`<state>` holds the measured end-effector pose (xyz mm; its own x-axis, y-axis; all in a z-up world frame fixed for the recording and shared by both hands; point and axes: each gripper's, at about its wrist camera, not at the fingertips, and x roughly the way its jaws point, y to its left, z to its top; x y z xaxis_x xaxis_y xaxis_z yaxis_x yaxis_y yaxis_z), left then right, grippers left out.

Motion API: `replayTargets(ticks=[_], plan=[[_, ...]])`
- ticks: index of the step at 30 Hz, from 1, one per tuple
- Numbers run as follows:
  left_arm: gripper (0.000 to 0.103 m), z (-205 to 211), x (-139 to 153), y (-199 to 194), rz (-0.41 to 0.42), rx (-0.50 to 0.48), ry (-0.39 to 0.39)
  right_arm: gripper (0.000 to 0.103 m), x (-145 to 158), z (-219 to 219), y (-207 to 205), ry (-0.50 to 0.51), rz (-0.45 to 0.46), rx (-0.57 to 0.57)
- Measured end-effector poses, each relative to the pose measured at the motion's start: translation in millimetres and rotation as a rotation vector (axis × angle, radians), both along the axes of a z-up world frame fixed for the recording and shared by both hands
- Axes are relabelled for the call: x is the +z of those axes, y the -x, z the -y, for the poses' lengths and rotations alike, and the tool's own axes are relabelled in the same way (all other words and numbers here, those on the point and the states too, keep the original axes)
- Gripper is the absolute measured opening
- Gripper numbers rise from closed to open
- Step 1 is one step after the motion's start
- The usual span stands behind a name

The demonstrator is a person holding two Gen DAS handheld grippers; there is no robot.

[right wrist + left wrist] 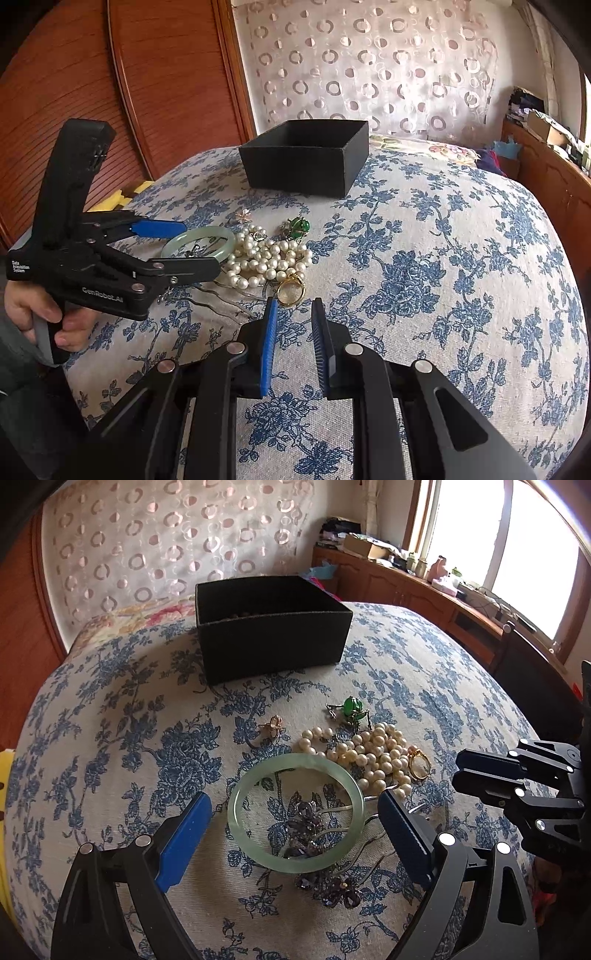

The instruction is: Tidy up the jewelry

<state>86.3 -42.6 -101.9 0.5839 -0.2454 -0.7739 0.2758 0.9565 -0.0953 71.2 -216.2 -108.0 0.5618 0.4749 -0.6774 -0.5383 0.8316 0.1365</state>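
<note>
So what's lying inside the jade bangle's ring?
Inside the jade bangle, purple crystal hairpins lie on the floral cloth. Their metal prongs run under its rim toward more purple crystals outside; what the rim covers can't be seen.

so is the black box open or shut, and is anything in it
Open: the black box has no lid on it. The left wrist view shows something small and dark just inside the far wall; what it is, cannot tell.

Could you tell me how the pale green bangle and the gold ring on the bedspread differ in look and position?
The bangle is translucent pale green stone, while the gold ring is shiny yellow metal. The bangle is far wider across than the ring. The bangle lies flat, framing some purple jewelled pieces; the ring leans against the pearl necklace. The bangle sits between the open left gripper fingers; the ring lies just beyond the right gripper. Both are hoops resting on the floral bedspread.
</note>
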Motion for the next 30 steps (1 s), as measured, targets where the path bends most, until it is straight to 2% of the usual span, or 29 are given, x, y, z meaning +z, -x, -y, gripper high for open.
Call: replayTargets(ticks=[4,5,7,11,21,30], plan=[[0.084,2,-1,1,0.002,0.000,-0.003,0.021,0,1,0,-0.006,-0.002,0.002],[0.076,3,1,2,0.006,-0.007,0.007,0.021,0,1,0,-0.007,-0.003,0.000],[0.069,5,2,2,0.011,-0.008,-0.001,0.021,1,0,0,-0.006,-0.002,0.000],[0.069,6,4,7,0.033,-0.008,-0.014,0.021,0,-2,1,-0.004,-0.004,0.002],[0.069,-14,22,28,0.098,0.038,0.026,0.021,1,-6,-1,0.013,-0.008,0.015],[0.069,-24,33,34,0.127,0.053,0.050,0.021,16,-37,-14,0.066,0.020,0.083]])
